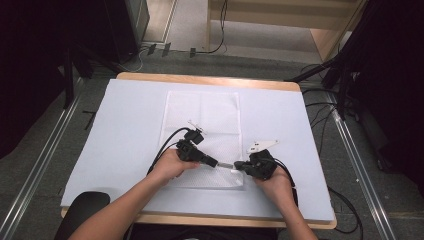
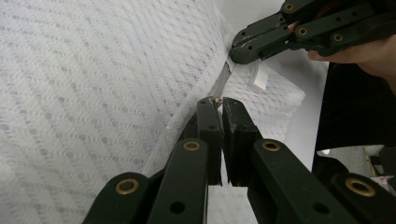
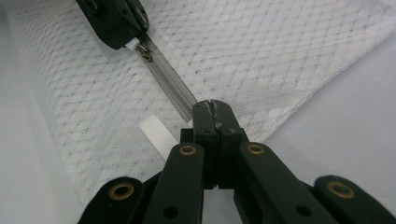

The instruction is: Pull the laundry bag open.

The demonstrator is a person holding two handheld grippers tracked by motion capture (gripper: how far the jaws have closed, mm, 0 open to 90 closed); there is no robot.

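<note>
Table: a wooden table [image 1: 210,80] stood under a pale blue mat [image 1: 125,130], the person's forearms coming in from the near edge.
Mesh bag: a white mesh bag [image 1: 202,120] lay flat on the middle of the mat, its zippered edge nearest the person; up close the weave showed a diamond pattern [image 2: 93,84].
Zipper: a grey zipper [image 3: 170,86] ran along the near edge of the bag, stretched straight between the two grippers [image 1: 226,165].
Zipper pull: a small brass zipper pull [image 3: 146,54] sat right at the left gripper's tips.
Left gripper: the left gripper [image 1: 212,162] was held low over the near edge of the bag, pointing towards the other hand; its jaws were nearly together, pinched on the zipper at the pull [image 2: 217,103].
Right gripper: the right gripper [image 1: 239,165] faced it from close by, jaws pressed tight together on the end of the zipper at the bag's near right corner [image 3: 211,108].
Tag: a short white ribbed tag [image 3: 156,133] stuck out of the bag edge just beside the right gripper's tips.
Hands: left hand [image 1: 170,167] and right hand [image 1: 277,182] each wrapped a gripper body, near one another over the front of the mat.
</note>
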